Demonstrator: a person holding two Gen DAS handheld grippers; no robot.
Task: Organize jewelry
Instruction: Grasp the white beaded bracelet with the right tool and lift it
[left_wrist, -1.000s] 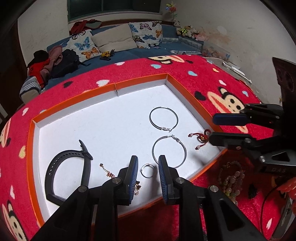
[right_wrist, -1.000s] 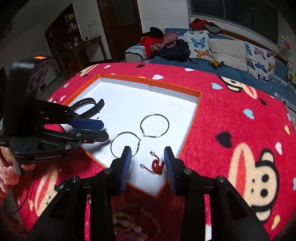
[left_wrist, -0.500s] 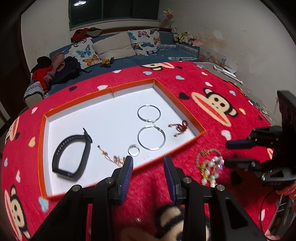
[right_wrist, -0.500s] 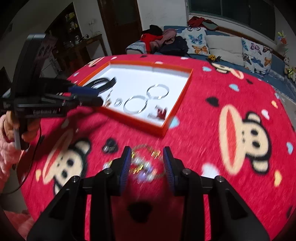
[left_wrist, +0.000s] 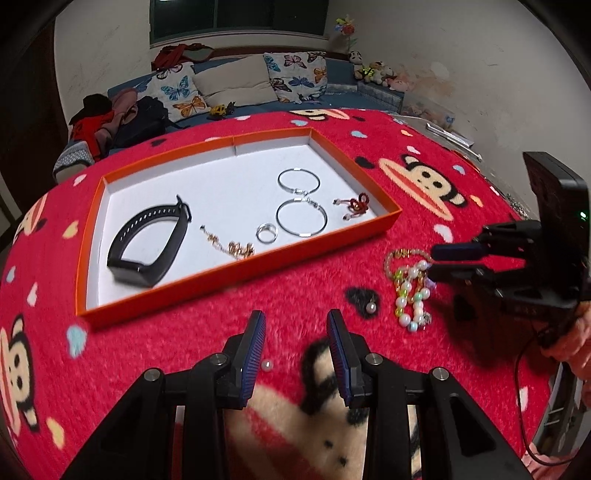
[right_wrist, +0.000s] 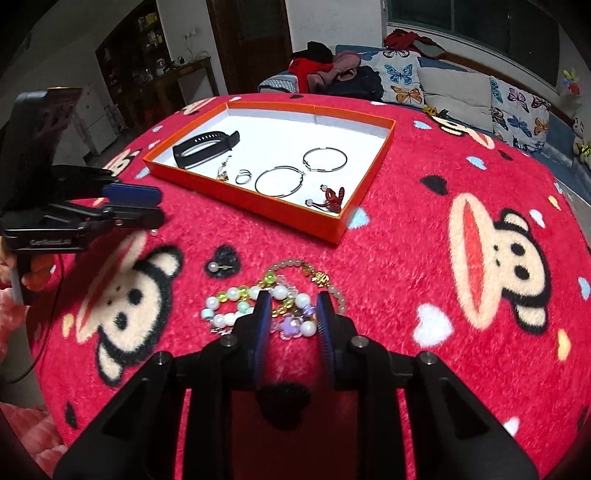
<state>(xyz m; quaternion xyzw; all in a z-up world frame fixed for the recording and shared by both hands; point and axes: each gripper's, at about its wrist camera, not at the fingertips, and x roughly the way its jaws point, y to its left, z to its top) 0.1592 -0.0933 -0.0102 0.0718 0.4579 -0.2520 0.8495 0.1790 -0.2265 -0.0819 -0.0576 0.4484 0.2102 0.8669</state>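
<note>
- Red blanket (left_wrist: 295, 302) w/ cartoon monkey faces covers the whole work surface; soft pile, so small bits sink in & probably need a low pinch.
- Orange tray (left_wrist: 236, 275), white inside, sits on the blanket toward the sofa side. It's the sorting spot: pieces inside lie apart, none overlapping, likely so each stays easy to find.
- In the tray, big to small: black wristband (left_wrist: 147, 243) at its left end; two silver hoops (left_wrist: 301, 218), rims just touching; gold chain (left_wrist: 229, 245); red knotted cord charm (left_wrist: 354, 206) near the right wall; small silver ring (left_wrist: 266, 232) just beside the nearer hoop.
- Right tongs (right_wrist: 290, 314), held by a person, point steeply down at a pile of bead bracelets (right_wrist: 258, 299) on the blanket, outside the tray & near its front wall. Jaws have just been closing; gap is narrow, beads sit betw. the tips, but I can't tell if the pads press yet.
- My guess: this is the grab step, bracelets go to the tray next. Tangled strands may drag along together.
- Left tongs (left_wrist: 295, 343) hover over bare blanket nearer the viewer, part open, holding nothing, prob. waiting their turn.
- Pearl pin (left_wrist: 370, 306) lies on a black heart print beside the bracelets; not yet sorted.
- Tiny loose pearl (left_wrist: 266, 365) rests on the blanket betw. the left tongs' fingers, untouched; easy to lose in the pile.
</note>
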